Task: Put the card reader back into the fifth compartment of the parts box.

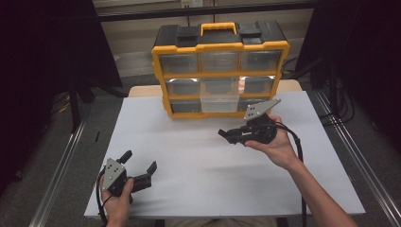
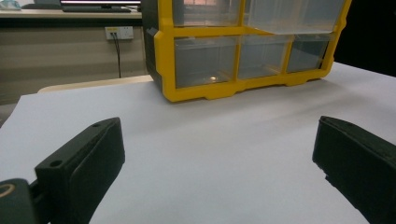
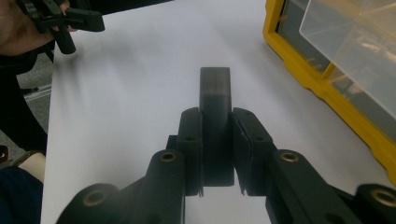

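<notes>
A yellow and black drawer organizer (image 1: pixel 220 74) stands at the back of the white table (image 1: pixel 198 179). Its clear middle drawer (image 1: pixel 219 101) is pulled out toward me; it also shows in the right gripper view (image 3: pixel 355 42) and the left gripper view (image 2: pixel 294 16). My right gripper (image 1: pixel 228 135) hovers just in front of that drawer, shut on a small black block (image 3: pixel 215 93) that sticks out past its fingers. My left gripper (image 1: pixel 139 161) rests low at the table's front left, open and empty, with its jaws far apart (image 2: pixel 217 158).
The organizer's other clear drawers (image 2: pixel 205 60) are closed. Bare white tabletop lies between the two grippers. A metal rail (image 1: pixel 61 165) runs along the table's left side and another along its right (image 1: pixel 359 156). The surroundings are dark.
</notes>
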`<state>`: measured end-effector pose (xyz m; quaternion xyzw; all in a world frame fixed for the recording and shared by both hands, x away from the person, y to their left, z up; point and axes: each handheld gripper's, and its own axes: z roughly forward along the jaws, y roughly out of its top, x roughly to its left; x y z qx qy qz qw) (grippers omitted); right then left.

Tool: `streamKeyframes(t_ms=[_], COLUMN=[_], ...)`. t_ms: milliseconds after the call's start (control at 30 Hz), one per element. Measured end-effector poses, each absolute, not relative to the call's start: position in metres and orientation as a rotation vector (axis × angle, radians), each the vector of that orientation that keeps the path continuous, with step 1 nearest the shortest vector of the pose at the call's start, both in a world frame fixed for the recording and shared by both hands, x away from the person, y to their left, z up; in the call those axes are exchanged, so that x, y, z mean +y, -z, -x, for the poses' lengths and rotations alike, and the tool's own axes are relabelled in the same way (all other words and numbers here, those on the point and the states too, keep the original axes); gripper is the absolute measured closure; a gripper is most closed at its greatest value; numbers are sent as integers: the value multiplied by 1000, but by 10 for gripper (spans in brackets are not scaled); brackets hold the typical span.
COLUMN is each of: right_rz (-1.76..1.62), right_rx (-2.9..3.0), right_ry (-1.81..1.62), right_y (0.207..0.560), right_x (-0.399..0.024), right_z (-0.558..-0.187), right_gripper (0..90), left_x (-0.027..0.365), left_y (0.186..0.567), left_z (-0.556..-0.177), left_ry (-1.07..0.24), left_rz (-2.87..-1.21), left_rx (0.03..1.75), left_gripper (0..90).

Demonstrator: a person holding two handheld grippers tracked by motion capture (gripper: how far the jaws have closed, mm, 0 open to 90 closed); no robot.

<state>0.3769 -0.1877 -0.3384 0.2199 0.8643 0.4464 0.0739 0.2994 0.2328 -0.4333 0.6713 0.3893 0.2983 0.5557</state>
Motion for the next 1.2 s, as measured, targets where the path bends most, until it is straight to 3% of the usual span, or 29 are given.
streamKeyframes(t_ms=[1200], right_rz=[-578], right_rx=[2520], right_ry=[-1320], right_y=[277], right_x=[-184], right_z=[-386], right_gripper=[740], left_x=[233], left_y=[433], left_z=[-299], left_ry=[-705], left_rz=[-1577], left_rx=[917], left_gripper=[25])
